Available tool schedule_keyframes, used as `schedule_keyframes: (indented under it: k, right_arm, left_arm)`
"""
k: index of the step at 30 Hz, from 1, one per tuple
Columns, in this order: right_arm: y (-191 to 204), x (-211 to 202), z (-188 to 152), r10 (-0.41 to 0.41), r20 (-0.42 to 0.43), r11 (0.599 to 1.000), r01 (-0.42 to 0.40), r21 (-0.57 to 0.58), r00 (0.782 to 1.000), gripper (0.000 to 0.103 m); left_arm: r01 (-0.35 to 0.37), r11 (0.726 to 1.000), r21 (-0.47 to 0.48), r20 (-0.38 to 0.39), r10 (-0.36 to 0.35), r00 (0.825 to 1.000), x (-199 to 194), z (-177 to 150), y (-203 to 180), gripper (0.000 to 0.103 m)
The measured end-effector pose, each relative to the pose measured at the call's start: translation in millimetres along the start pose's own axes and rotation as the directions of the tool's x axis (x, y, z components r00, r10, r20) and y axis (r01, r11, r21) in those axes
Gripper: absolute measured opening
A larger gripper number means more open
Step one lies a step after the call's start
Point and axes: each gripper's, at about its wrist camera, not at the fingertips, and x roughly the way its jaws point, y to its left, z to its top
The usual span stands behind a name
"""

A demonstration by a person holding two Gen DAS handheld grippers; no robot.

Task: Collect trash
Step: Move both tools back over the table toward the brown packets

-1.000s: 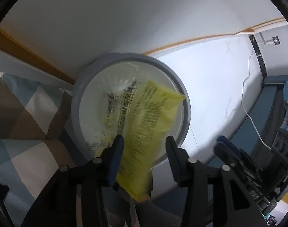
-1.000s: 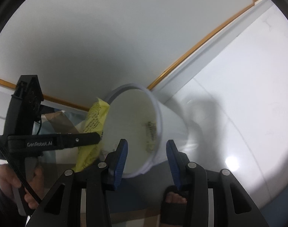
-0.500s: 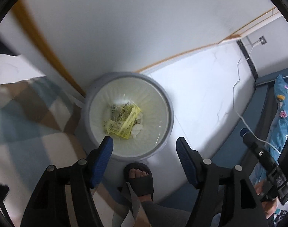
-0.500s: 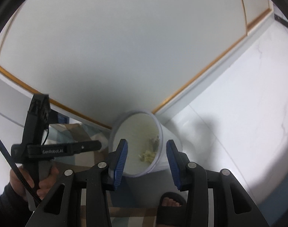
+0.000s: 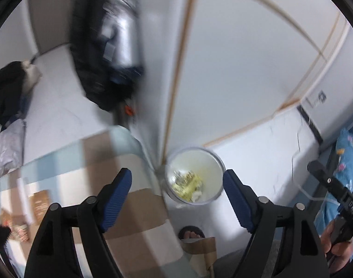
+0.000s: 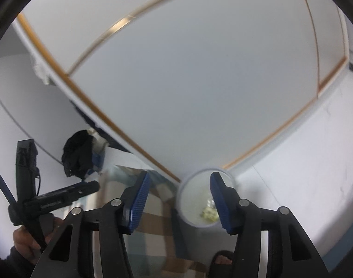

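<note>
A round white trash bin stands on the pale floor against the wall, far below both grippers. A crumpled yellow wrapper lies at its bottom with other scraps. My left gripper hangs high above the bin, its jaws opening wide, nothing between the blue pads. In the right wrist view the bin shows between the fingers, the yellow wrapper inside it. My right gripper is also opening and holds nothing.
A checked cloth covers a surface left of the bin. A white surface behind it carries dark clothing and a hanging dark jacket. A sandalled foot stands below the bin. A blue patterned fabric lies right.
The yellow wrapper left the left gripper and dropped into the bin. Both grippers rose well above the bin and their jaws spread wider; more of the room came into view.
</note>
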Motion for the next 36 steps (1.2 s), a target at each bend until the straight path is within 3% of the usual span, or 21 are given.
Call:
schedule_keyframes:
  k: [5,11,15,20,24,28,32,36]
  right_arm:
    - [51.4,-25.0,1.5,0.039,0.043,0.995,-0.035,-0.09,0.998,0.057]
    - [115.6,-47.1,-4.0,0.098,0.079,0.978,-0.082,-0.19,0.992,0.068]
    - [164.8,-47.8,-21.1,0.137,0.076,0.957,-0.113,-0.266,0.988,0.069]
    - [206.9,-45.9,-40.6,0.175,0.08,0.931,-0.138,-0.339,0.981,0.082]
    - [241.9,-34.3,-61.0,0.198,0.058,0.904,-0.159,-0.398,0.979,0.083]
    - [263.8,-21.5,-80.9,0.205,0.021,0.889,-0.178,-0.423,0.978,0.083]
    - [286.2,-1.3,-99.4,0.205,-0.014,0.874,-0.189,-0.447,0.979,0.083]
    - [307.9,23.4,-115.4,0.181,-0.038,0.858,-0.177,-0.483,0.983,0.083]
  left_arm:
    - [-0.05,0.998,-0.048,0.158,0.057,0.986,-61.9,-5.8,36.0,0.085]
    - [-0.074,0.988,-0.139,0.252,0.107,0.962,-107.6,-19.9,78.2,0.087]
    - [-0.106,0.977,-0.185,0.319,0.161,0.934,-137.6,-39.2,98.3,0.094]
    - [-0.132,0.963,-0.237,0.377,0.216,0.901,-153.7,-61.5,128.5,0.099]
    - [-0.148,0.946,-0.289,0.404,0.261,0.877,-163.2,-77.7,155.6,0.102]
    - [-0.165,0.927,-0.337,0.402,0.3,0.865,-163.1,-89.2,183.4,0.102]
    - [-0.162,0.902,-0.399,0.396,0.329,0.857,-162.7,-105.8,221.5,0.102]
    - [-0.168,0.859,-0.484,0.36,0.371,0.856,-150.2,-118.4,255.3,0.102]
